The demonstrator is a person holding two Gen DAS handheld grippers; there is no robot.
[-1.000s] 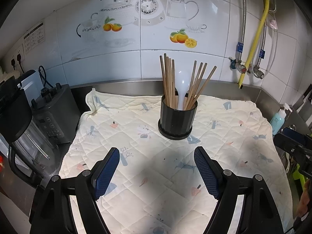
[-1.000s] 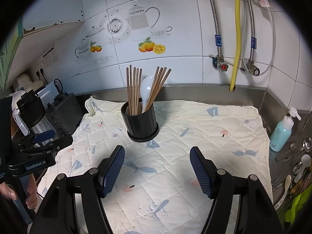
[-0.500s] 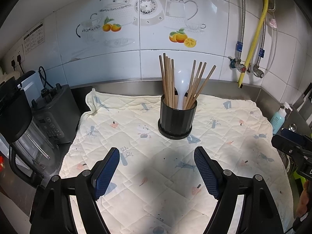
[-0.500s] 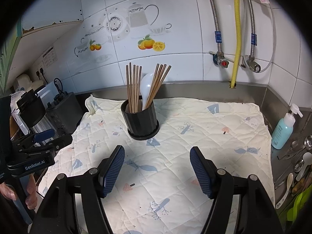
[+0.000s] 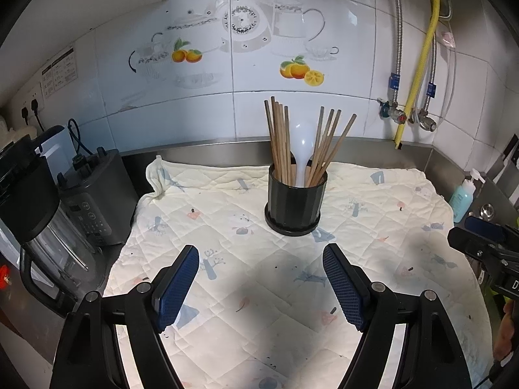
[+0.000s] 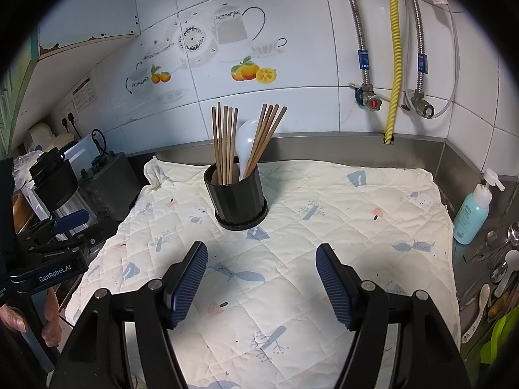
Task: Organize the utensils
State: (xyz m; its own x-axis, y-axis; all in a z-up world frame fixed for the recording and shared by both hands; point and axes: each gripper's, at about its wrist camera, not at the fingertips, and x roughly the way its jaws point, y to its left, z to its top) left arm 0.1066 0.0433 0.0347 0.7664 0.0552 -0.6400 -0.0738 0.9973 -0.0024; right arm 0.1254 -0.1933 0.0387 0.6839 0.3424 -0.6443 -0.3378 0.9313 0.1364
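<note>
Both grippers hang over the quilted cloth point(image 5: 227, 291) with nothing between their pads. The left gripper point(image 5: 261, 283) stands wide, and so does the right gripper point(image 6: 262, 280). Ahead of each, just beyond the fingertips, is the black holder point(image 6: 238, 199), upright on the cloth, with two bunches of wooden chopsticks point(image 6: 225, 144) and a white spoon point(image 6: 245, 139) standing in it.

Well off to the right of the right gripper, past the cloth's edge and beside the blue soap bottle point(image 6: 472, 209), lie loose spoons point(image 6: 499, 259) on the steel counter; at the frame's rim it is hard to tell how many there are or how they overlap.

If those are what is left to sort, the right gripper is the nearer one. It would do well to approach one handle from above, pads either side of it, close only once the piece is centred, then lower it into the gap between the chopstick bunches without knocking them.
</note>
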